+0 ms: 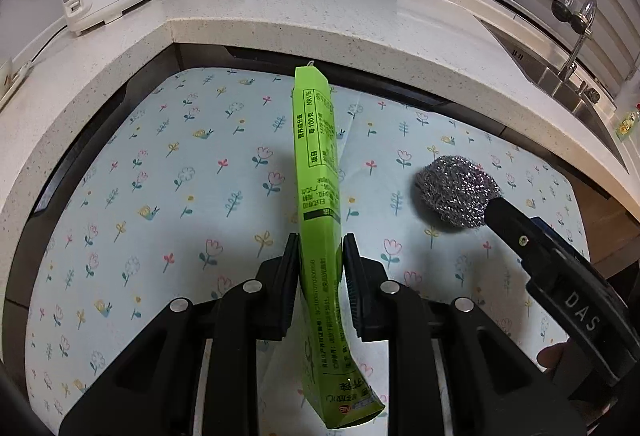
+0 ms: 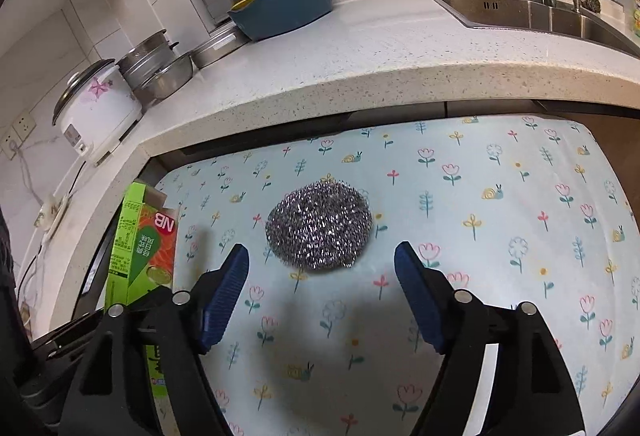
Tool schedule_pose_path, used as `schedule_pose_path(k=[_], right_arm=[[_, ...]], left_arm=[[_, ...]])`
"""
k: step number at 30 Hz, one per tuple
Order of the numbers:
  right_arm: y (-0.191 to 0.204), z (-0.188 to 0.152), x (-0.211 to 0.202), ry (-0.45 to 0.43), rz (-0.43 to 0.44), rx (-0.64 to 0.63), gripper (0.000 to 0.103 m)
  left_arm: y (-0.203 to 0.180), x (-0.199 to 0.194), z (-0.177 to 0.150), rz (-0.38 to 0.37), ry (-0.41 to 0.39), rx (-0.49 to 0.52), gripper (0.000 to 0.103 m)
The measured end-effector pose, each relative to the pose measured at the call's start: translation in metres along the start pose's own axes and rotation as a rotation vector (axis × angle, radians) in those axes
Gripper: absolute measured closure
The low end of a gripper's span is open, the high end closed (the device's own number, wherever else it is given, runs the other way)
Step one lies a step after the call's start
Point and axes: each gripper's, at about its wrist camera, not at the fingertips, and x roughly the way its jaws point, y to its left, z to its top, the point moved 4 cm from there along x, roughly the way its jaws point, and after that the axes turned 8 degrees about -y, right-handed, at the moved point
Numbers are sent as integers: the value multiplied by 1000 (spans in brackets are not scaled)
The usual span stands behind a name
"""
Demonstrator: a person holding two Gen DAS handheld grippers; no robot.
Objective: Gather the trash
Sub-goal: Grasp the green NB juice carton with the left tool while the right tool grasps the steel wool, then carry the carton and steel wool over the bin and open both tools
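Green flattened carton (image 1: 318, 196) is clamped edge-on in left tool (image 1: 320, 268) above the floral-cloth bench (image 1: 160, 196), while right tool (image 2: 322, 268), pads spread apart, is lined up w/ the steel-wool scrubber (image 2: 319, 226) lying on the cloth; closing on it is judged next.
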Motion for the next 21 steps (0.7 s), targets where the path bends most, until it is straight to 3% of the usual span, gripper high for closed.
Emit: schedule_pose_path(k=[9, 12, 21], right_arm=[[7, 4, 52, 46, -58, -6, 22], [5, -2, 61, 68, -46, 9, 35], [-2, -4, 17, -9, -54, 18, 39]], left_arm=[[3, 24, 16, -3, -14, 46, 82], [3, 26, 16, -9, -11, 47, 82], [-10, 1, 8, -31, -17, 51, 82]])
